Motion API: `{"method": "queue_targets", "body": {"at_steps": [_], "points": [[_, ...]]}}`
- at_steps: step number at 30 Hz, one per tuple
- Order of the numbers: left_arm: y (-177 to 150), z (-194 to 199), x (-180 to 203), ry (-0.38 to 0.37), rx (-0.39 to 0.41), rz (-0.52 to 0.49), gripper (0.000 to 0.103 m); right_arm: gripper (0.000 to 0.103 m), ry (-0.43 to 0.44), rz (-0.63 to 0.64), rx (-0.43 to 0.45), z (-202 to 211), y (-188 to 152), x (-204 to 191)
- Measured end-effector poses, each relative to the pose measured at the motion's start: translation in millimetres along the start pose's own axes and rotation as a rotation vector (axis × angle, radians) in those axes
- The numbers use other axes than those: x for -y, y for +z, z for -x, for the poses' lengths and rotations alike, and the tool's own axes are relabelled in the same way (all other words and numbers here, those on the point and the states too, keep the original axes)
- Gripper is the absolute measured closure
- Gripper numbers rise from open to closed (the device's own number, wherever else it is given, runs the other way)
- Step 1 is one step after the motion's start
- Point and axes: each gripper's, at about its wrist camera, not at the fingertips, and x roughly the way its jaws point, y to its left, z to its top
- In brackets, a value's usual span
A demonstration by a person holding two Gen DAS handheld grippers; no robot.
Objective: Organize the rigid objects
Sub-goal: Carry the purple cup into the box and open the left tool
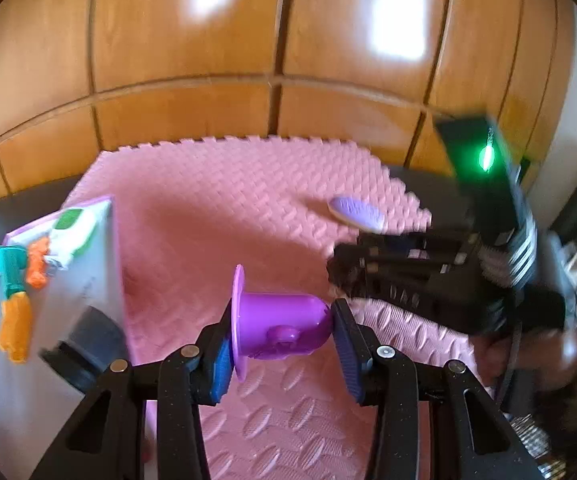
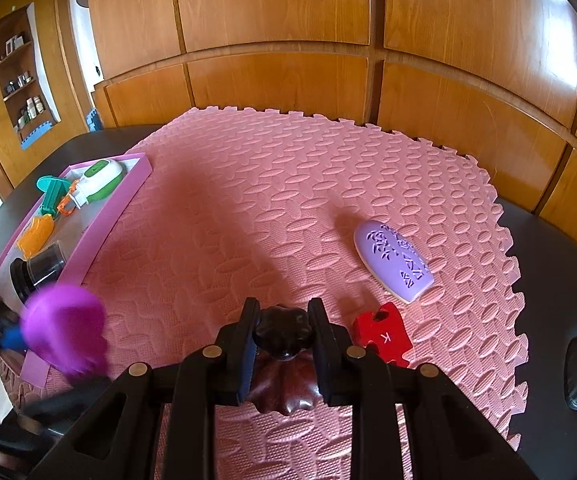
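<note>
My left gripper (image 1: pixel 282 350) is shut on a purple bell-shaped plastic piece (image 1: pixel 280 330), held above the pink foam mat (image 1: pixel 216 208) near the pink-rimmed tray (image 1: pixel 106 264). In the right wrist view the purple piece (image 2: pixel 64 330) is blurred at the tray's near corner. My right gripper (image 2: pixel 284 340) is shut on the knob of a dark brown carved wooden object (image 2: pixel 284 376) that sits low on the mat. A lilac oval piece (image 2: pixel 392 266) and a red puzzle piece marked K (image 2: pixel 382 338) lie on the mat to its right.
The tray (image 2: pixel 100 224) holds a teal piece (image 2: pixel 52 192), orange pieces (image 2: pixel 36 236), a white and green item (image 2: pixel 102 178) and a dark cylinder (image 2: pixel 36 274). The mat lies on a dark table (image 2: pixel 568 280) before a wooden panel wall (image 2: pixel 272 20).
</note>
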Motion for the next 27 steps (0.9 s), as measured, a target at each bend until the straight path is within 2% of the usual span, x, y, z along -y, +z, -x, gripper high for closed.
{"method": "queue_targets", "body": {"at_steps": [7,12,16,20,27], "points": [[8.8,44.8,-40.2,0.045,0.077,0.084,0.058,0.079,-0.004,0.006,-0.001,-0.2,0.0,-1.2],[0.4,74.4,-98.9,0.152,0.114,0.191,0.058,0.079,-0.006,0.008,-0.001,-0.7,0.0,-1.0],[-10.2,81.2,-145.5,0.239,0.104,0.283,0.058,0.079,-0.010,0.010,0.000,-0.9,-0.1,-1.2],[-20.4,71.7,-176.6,0.235,0.057,0.386,0.058,0.079,-0.013,0.012,0.000,-0.8,-0.1,-1.5],[-10.5,43.5,-177.0,0.191,0.010,0.383,0.058,0.079,-0.018,0.013,0.001,-0.8,-0.1,-2.2]]}}
